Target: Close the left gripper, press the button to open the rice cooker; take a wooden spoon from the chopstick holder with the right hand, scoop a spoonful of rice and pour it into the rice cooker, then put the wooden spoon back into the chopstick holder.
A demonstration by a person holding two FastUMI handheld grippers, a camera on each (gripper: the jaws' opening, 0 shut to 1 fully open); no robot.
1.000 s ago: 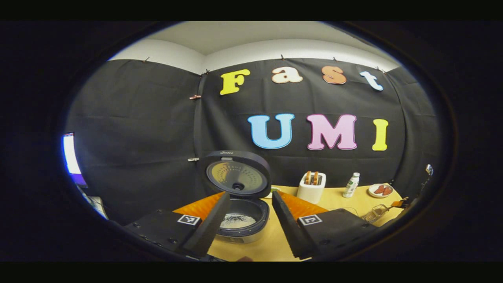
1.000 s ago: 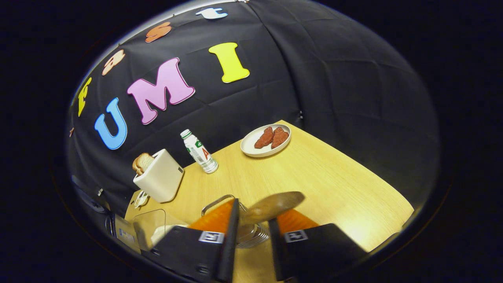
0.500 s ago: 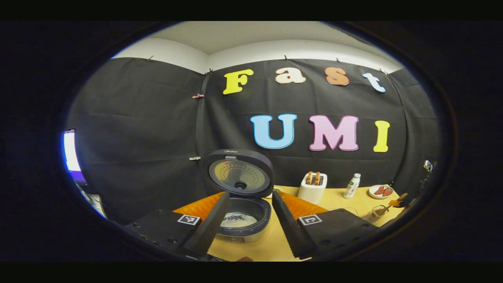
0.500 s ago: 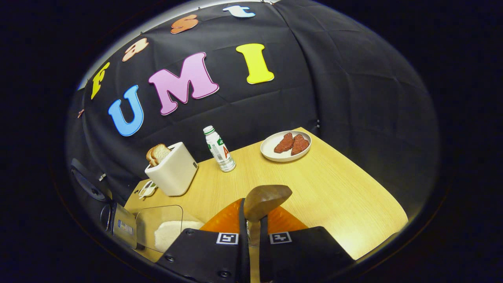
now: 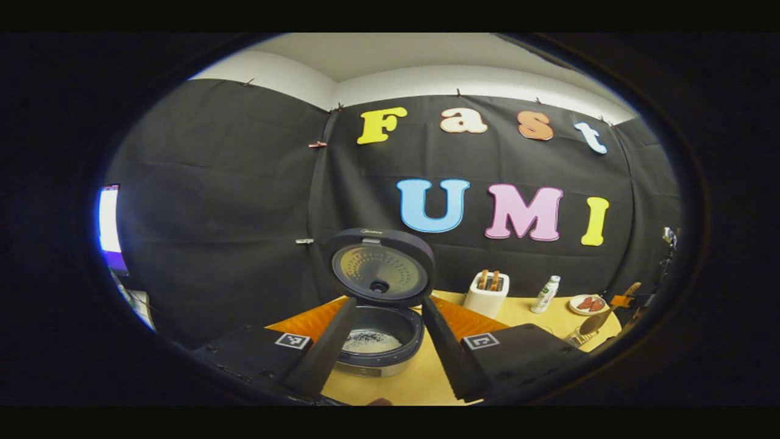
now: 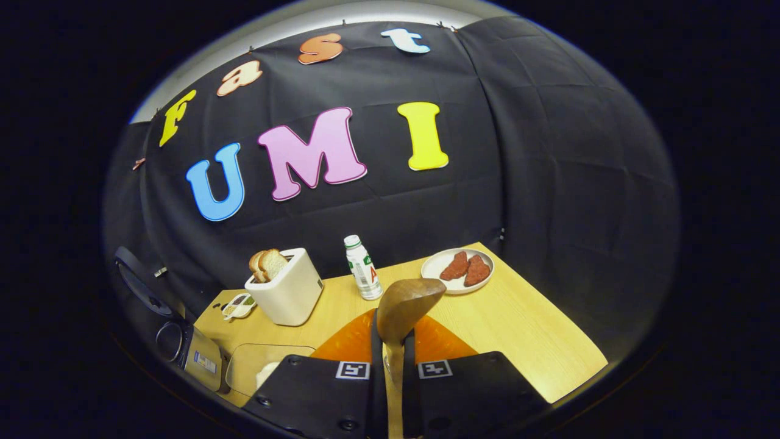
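A: Left gripper view, item one?
B: Left claw [image 5: 381, 353], bottom centre, fingers spread wide, nothing between them.
A: Beyond it?
B: Rice cooker [image 5: 379, 341] on the counter [image 5: 420, 381], lid [image 5: 381, 266] raised upright, white rice in the pot. Right of it: toaster [image 5: 486, 294], bottle [image 5: 545, 294], plate [image 5: 587, 303].
A: At far right?
B: Right claw, small, carrying the wooden spoon [image 5: 600, 316] above the chopstick holder [image 5: 574, 336].
A: Right gripper view, item one?
B: Right claw [image 6: 392, 390], bottom centre, fingers drawn close, clamped on the wooden spoon's [image 6: 402, 308] handle; bowl of spoon stands above the fingertips, centre frame.
A: Other entries?
B: Toaster [image 6: 286, 294] with bread, left of centre; bottle [image 6: 363, 267] beside it; plate [image 6: 457, 271] with two red pieces, right of the bottle. Rice cooker [image 6: 183, 347] at lower left edge; clear container [image 6: 259, 372] of rice just right of it.
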